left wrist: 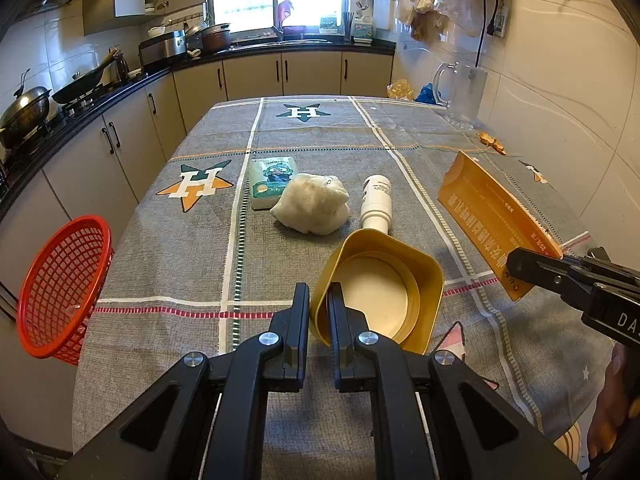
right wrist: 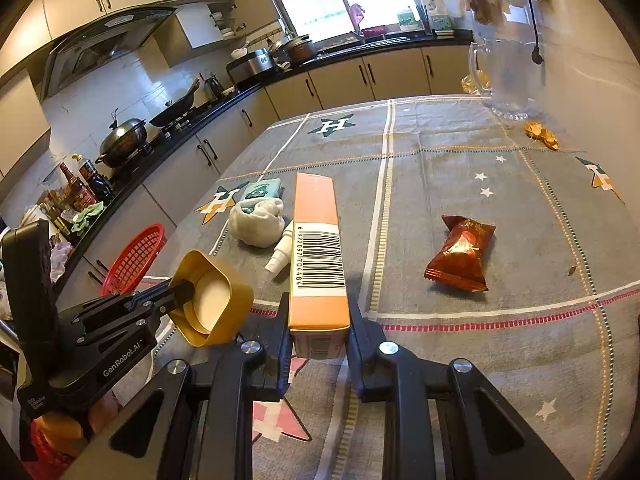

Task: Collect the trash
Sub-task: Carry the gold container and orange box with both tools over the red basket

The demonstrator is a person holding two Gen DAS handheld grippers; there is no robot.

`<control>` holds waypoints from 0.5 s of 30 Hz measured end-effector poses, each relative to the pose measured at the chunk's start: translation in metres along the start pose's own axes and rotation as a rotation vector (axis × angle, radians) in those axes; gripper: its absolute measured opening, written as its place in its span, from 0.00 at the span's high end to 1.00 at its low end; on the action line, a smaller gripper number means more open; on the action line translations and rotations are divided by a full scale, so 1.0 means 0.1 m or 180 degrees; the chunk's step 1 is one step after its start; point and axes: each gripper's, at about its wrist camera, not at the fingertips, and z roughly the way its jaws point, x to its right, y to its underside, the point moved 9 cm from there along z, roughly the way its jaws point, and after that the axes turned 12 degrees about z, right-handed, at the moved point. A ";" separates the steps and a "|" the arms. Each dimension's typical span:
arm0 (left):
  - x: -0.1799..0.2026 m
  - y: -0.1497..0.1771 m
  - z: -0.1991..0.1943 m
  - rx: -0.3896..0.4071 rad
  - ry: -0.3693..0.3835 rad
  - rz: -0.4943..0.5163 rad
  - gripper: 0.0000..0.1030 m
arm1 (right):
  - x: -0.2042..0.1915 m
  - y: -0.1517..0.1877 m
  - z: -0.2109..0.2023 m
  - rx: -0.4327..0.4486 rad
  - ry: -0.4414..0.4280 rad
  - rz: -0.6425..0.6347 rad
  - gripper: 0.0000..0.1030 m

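Note:
My left gripper (left wrist: 319,298) is shut on the rim of a gold square cup (left wrist: 380,292) and holds it above the table; it also shows in the right wrist view (right wrist: 212,300). My right gripper (right wrist: 318,320) is shut on a long orange box (right wrist: 316,248), seen lifted at the right in the left wrist view (left wrist: 496,220). On the grey tablecloth (left wrist: 320,140) lie a crumpled white wad (left wrist: 312,204), a white bottle (left wrist: 376,200), a tissue pack (left wrist: 272,180) and a red snack bag (right wrist: 460,252). A red basket (left wrist: 64,284) hangs off the left table edge.
A glass pitcher (left wrist: 462,92) stands at the far right corner by the wall, with orange peel scraps (left wrist: 492,142) next to it. Kitchen counters with pots (left wrist: 24,112) run along the left and far sides.

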 end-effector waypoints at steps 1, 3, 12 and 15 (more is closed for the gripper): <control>0.00 0.00 0.00 -0.0001 -0.0001 0.0003 0.92 | 0.00 0.00 0.00 -0.0001 -0.0003 0.0003 0.76; 0.00 0.00 0.00 0.0000 -0.0001 0.0000 0.92 | 0.00 0.01 0.00 -0.0003 -0.0007 0.0000 0.76; -0.09 0.01 -0.06 0.0023 -0.0021 -0.0049 0.92 | -0.05 0.02 -0.02 -0.0021 -0.0059 0.0013 0.76; -0.17 0.01 -0.10 0.0048 -0.0047 -0.0099 0.92 | -0.12 0.02 -0.01 -0.0031 -0.0098 -0.0022 0.76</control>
